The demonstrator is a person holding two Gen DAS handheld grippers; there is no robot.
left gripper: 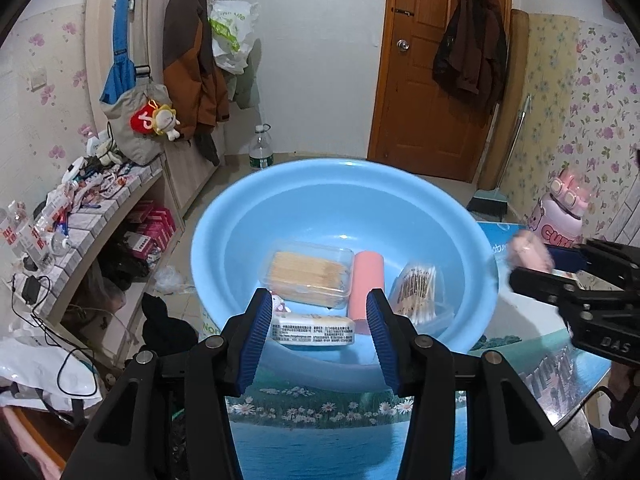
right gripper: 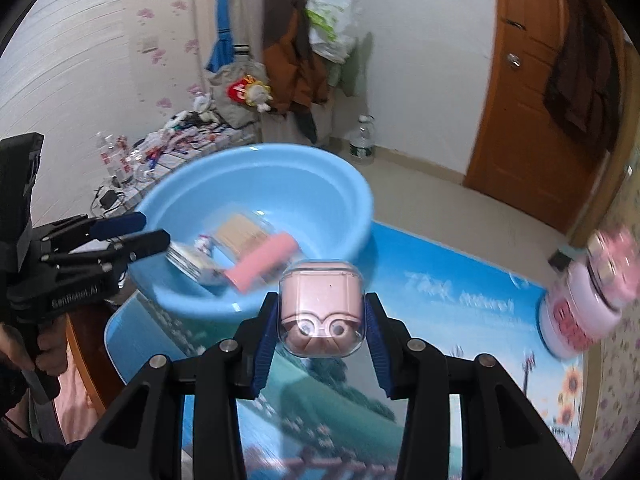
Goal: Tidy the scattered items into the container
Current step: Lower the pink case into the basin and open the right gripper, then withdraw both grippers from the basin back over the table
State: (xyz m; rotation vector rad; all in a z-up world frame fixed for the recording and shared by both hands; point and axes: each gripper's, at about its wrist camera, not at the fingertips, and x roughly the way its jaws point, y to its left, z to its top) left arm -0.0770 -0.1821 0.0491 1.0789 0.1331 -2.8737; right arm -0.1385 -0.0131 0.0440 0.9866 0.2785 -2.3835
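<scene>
Pink earbud case gripped beside the blue basin

The right gripper clamps a pink earbud case in its clear shell above the printed table mat, near the basin. The left gripper hangs over the basin's near rim, jaws apart and empty; a toothpick box, pink cylinder, cotton swabs and a small packet lie inside

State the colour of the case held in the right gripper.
Pale pink inside a clear shell; the right wrist view shows it best.
</scene>
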